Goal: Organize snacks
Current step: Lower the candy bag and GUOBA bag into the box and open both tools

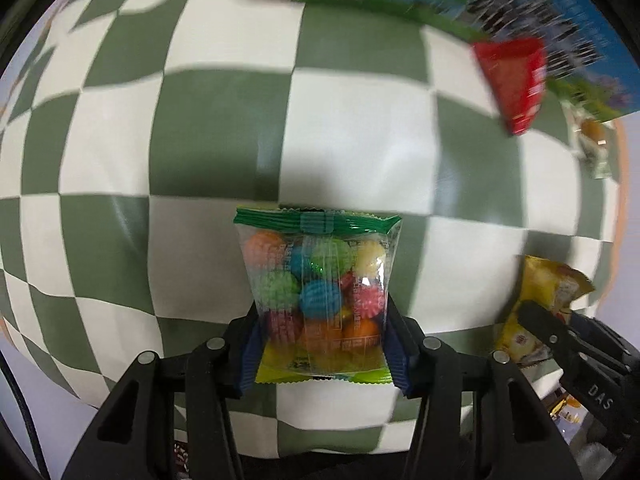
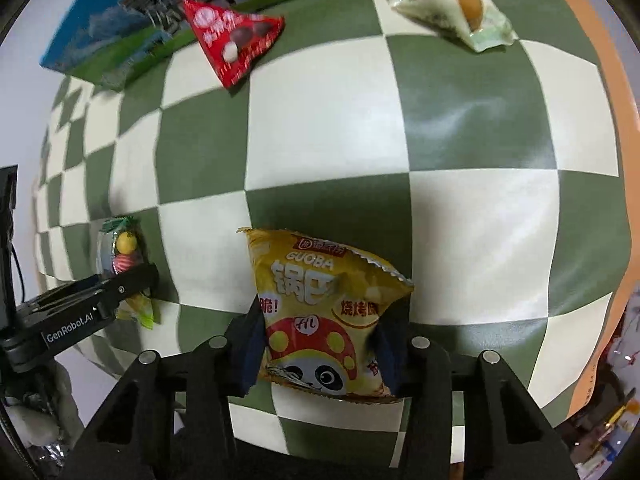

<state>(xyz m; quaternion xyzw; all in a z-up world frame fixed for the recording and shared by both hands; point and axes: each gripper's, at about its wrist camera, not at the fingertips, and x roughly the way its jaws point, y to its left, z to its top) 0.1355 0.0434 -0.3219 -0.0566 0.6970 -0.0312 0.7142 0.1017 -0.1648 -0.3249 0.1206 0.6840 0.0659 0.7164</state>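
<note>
Green-and-white checkered cloth [image 2: 460,100], orange edge, left gripper [image 1: 320,344] pinching candy bag [image 1: 320,280], right gripper [image 2: 320,356] pinching yellow snack packet [image 2: 320,304], blurred blue-green box [image 2: 132,40] cut off.

One candy bag [image 1: 318,300], one yellow guoba bag [image 2: 324,312], one red packet [image 2: 234,42], one egg packet [image 2: 450,4], one box [image 2: 132,36].

1. The left claw [image 1: 320,354] points forward over the bench, its two blue-padded fingers [image 1: 249,360] pressed against the sides of a clear candy bag [image 1: 318,300].
2. The right claw [image 2: 320,354] is clamped likewise on a yellow guoba snack bag [image 2: 320,312].
3. Both claws sit side by side, near each other.
</note>
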